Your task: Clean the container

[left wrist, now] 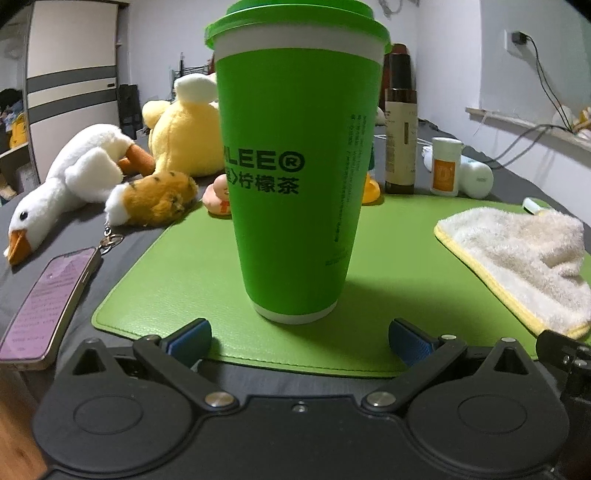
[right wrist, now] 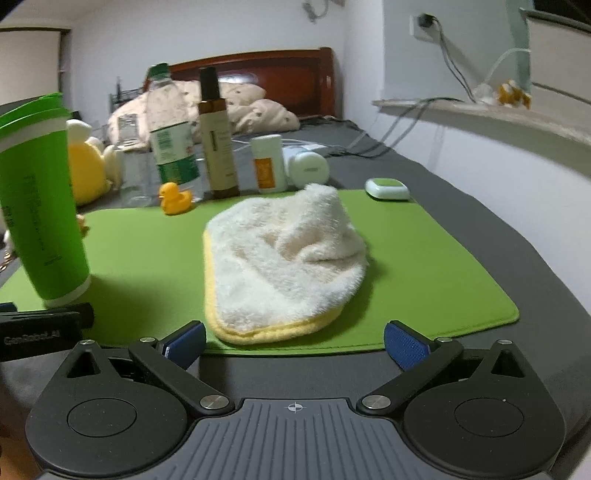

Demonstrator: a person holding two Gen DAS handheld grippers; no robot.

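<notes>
Green mat (left wrist: 177,273) on grey bed, cup (left wrist: 295,166) upright just beyond spread left tongs (left wrist: 299,341), cloth (right wrist: 280,266) before spread right tongs (right wrist: 295,343)

We see a cup (left wrist: 295,177) that looks like matt paper or plastic, with a smoother plastic-looking lid (left wrist: 295,22); under it lies a mat (left wrist: 184,288) with a fine leather-like grain and a stitched edge; the cloth (right wrist: 280,266) is thick, fluffy terry with a yellow hem; the goose (left wrist: 74,173) and the other toys are soft plush; the duck (right wrist: 173,197) looks like smooth rubber or plastic; the phone (left wrist: 44,302) has a glossy screen and a metallic rim; the tall bottle (right wrist: 218,147) seems glossy brown glass or plastic; our left gripper (left wrist: 299,339) and right gripper (right wrist: 295,341) show matt black plastic, shiny metal rivets and blue textured pads (right wrist: 406,349); the sheet (right wrist: 480,229) is matt grey fabric; the headboard (right wrist: 295,74) is polished wood.
</notes>
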